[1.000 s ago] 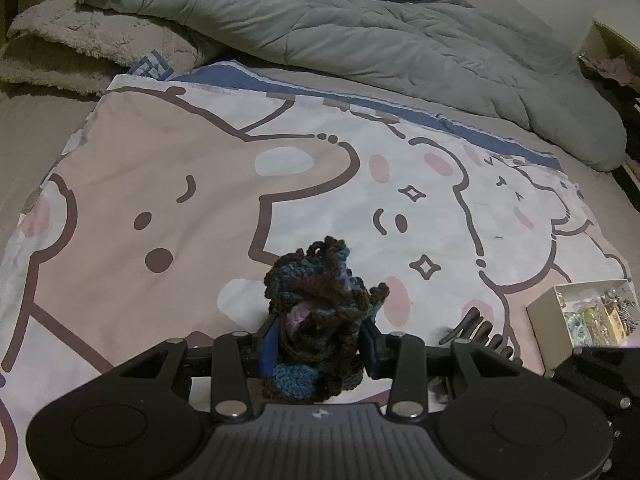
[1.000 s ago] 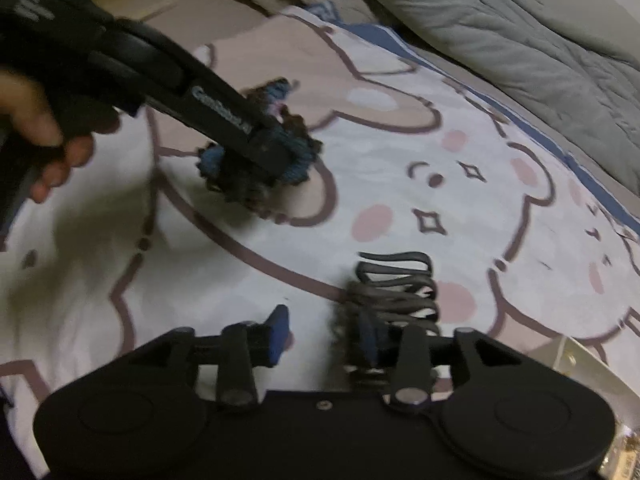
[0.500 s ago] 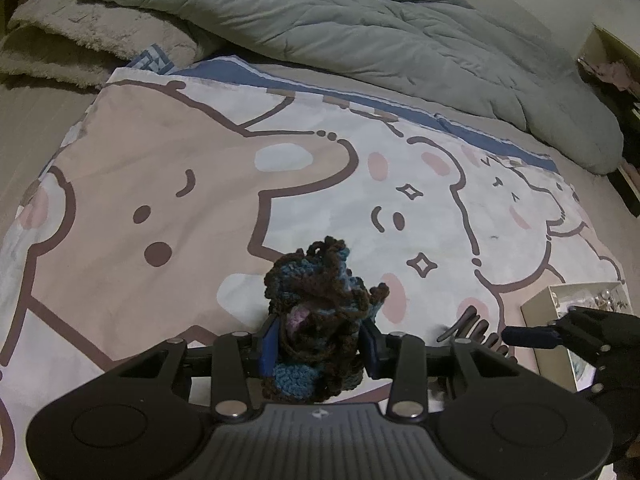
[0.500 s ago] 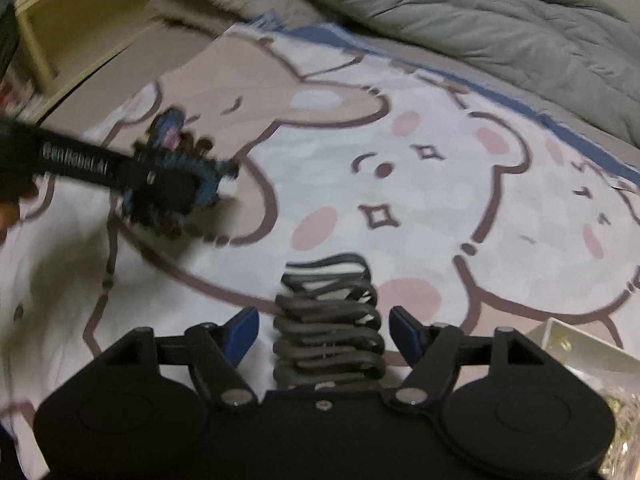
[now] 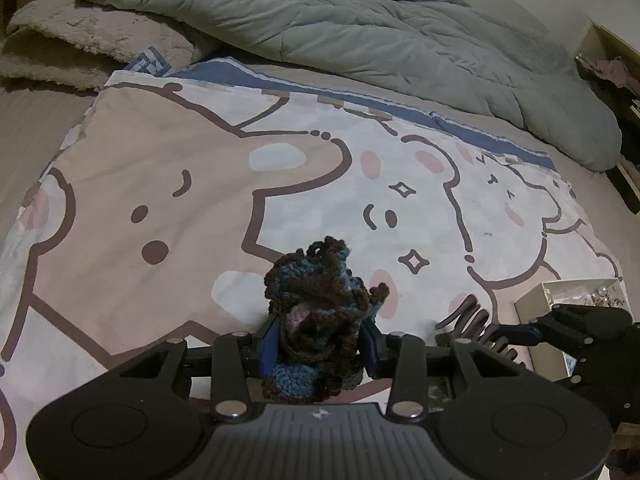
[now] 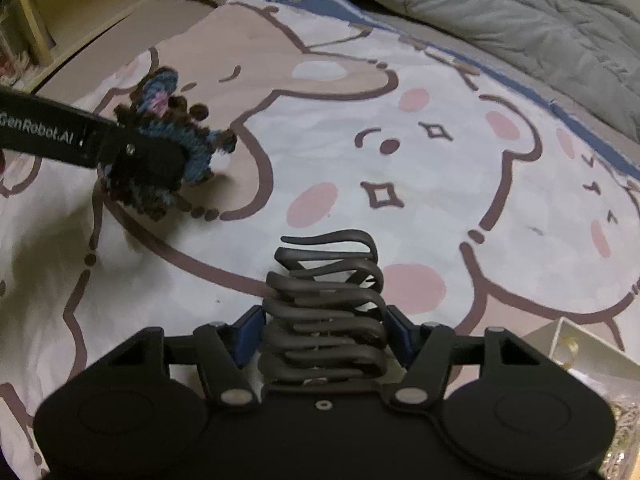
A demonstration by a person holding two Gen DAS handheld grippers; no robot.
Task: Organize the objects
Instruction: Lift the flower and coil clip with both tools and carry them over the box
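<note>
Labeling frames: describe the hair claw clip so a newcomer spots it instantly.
On the cartoon bear bedsheet, look just left of the white box. The hair claw clip sits between the right gripper fingers: dark, rigid, curved interlocking teeth, unlike the fuzzy blue-brown crochet scrunchie.

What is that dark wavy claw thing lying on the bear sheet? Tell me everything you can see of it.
It looks like a hair claw clip, dark grey-brown with a matte, plastic-looking finish. Rows of curved, wavy teeth interlock along its length. It lies on the cartoon bear sheet, pointing away from the camera, between the blue pads of the right gripper, which press its sides.
</note>
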